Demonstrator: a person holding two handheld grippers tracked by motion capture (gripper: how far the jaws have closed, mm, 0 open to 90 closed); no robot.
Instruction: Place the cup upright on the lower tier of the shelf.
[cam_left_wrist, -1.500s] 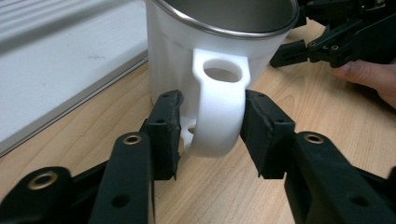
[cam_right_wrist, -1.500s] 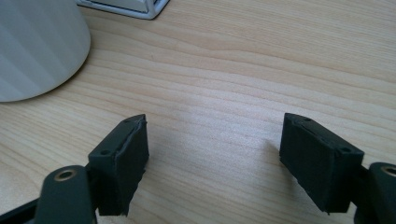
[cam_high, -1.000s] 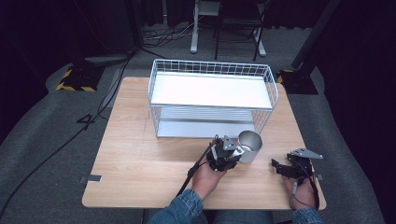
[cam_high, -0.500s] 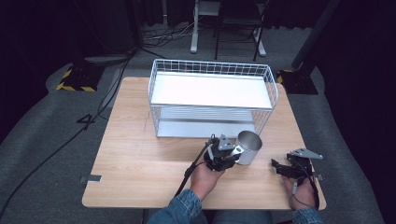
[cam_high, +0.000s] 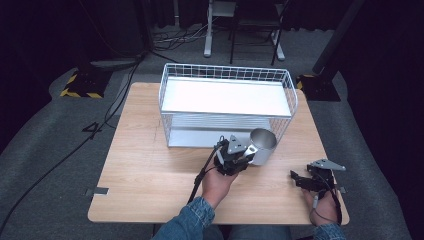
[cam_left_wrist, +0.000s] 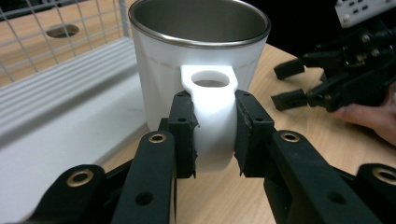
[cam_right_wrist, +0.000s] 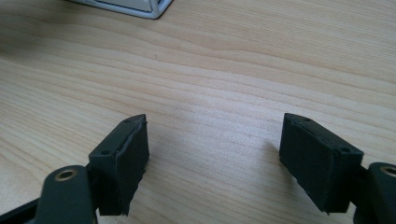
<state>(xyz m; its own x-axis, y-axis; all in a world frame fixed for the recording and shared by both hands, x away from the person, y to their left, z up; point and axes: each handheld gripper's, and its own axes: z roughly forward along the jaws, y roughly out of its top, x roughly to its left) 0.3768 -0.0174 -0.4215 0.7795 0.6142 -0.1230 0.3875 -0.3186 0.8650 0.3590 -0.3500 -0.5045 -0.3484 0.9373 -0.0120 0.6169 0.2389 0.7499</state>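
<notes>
A white mug (cam_high: 263, 145) with a steel inside hangs just in front of the wire rack (cam_high: 227, 72). My left gripper (cam_high: 243, 156) is shut on its handle. In the left gripper view both black pads (cam_left_wrist: 183, 126) press the sides of the white handle, and the mug (cam_left_wrist: 196, 60) stands upright beyond them, above the wood. My right gripper (cam_high: 298, 180) rests low over the table's right front part, held by a hand. Its jaws stand wide open over bare wood in the right gripper view (cam_right_wrist: 215, 154), with nothing between them.
The white wire rack has a flat upper shelf and a lower shelf, and it stands at the back middle of the wooden table (cam_high: 145, 165). My right gripper (cam_left_wrist: 327, 79) shows to the mug's right in the left gripper view. Dark floor and cables surround the table.
My left gripper has lifted the mug a little and carried it slightly toward the rack. The right gripper has stayed where it was.
</notes>
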